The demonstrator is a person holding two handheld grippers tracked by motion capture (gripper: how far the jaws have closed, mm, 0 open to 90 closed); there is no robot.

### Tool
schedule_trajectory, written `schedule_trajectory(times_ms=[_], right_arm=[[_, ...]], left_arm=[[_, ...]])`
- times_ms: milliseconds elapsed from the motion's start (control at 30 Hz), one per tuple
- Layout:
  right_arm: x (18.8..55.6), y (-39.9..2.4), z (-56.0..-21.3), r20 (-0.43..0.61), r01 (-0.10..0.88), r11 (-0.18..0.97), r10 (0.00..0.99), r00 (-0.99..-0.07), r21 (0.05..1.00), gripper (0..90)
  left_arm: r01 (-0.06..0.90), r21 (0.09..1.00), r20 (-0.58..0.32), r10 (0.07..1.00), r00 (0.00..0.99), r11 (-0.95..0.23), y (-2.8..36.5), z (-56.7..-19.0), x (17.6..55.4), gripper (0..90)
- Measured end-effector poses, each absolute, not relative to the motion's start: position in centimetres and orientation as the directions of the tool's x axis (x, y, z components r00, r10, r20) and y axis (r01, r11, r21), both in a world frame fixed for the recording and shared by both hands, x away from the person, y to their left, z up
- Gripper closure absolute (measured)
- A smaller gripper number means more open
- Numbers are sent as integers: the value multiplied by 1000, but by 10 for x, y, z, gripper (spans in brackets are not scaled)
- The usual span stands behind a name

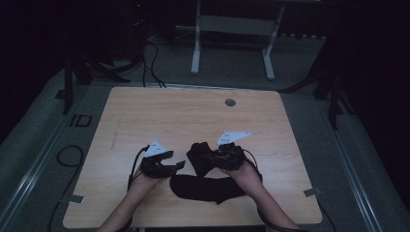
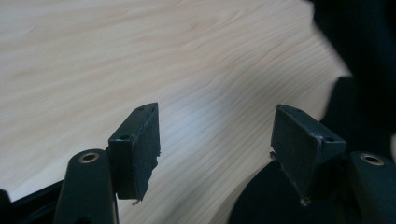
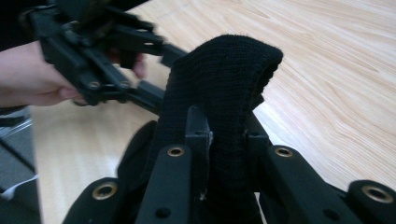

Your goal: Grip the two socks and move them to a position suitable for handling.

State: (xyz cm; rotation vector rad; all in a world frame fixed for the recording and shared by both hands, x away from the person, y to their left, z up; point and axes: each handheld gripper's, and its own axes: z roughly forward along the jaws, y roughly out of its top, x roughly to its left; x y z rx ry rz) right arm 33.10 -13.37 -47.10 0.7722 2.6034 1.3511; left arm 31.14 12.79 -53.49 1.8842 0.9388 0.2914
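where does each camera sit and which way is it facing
High view: above the person's side, facing forward and down on the table; forearms, both grippers.
Left gripper view: on the left gripper, along its open jaws toward bare wood.
Right gripper view: on the right gripper, jaws clamping the black sock.
Shared: the sock, the tabletop.

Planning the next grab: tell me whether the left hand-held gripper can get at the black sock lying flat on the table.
Probably yes: the left hand-held gripper is open and empty beside the flat sock, nothing between them.
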Motion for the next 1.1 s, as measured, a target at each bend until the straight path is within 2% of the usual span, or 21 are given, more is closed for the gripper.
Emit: schedule_trajectory(times_ms=[100,267,333,400,667,767,800,1100], right_arm=[[328,-133,-470,134,381,479,472,-871,791,785],[328,-134,-472,124,378,485,477,-870,789,784],[328,-135,-475,121,382,495,480,-869,780,784],[328,-134,-477,109,371,511,470,-876,776,784],[328,-137,-480,113,379,514,475,-873,769,784],[330,-138,-481,116,386,514,480,-870,766,784],[330,-138,-481,119,387,512,479,-870,767,784],[336,-146,-482,172,424,469,489,-855,775,771]], left_arm=[[456,863,-206,674,710,-216,123,-527,312,328],[411,881,-176,646,743,-233,116,-517,311,327],[380,886,-153,609,778,-264,110,-513,310,332],[374,885,-147,593,791,-279,106,-512,310,370],[392,871,-180,548,817,-298,99,-510,314,615],[396,865,-175,553,814,-309,96,-512,314,757],[405,859,-175,564,807,-313,95,-512,314,829],[433,838,-177,585,791,-332,95,-508,315,870]])
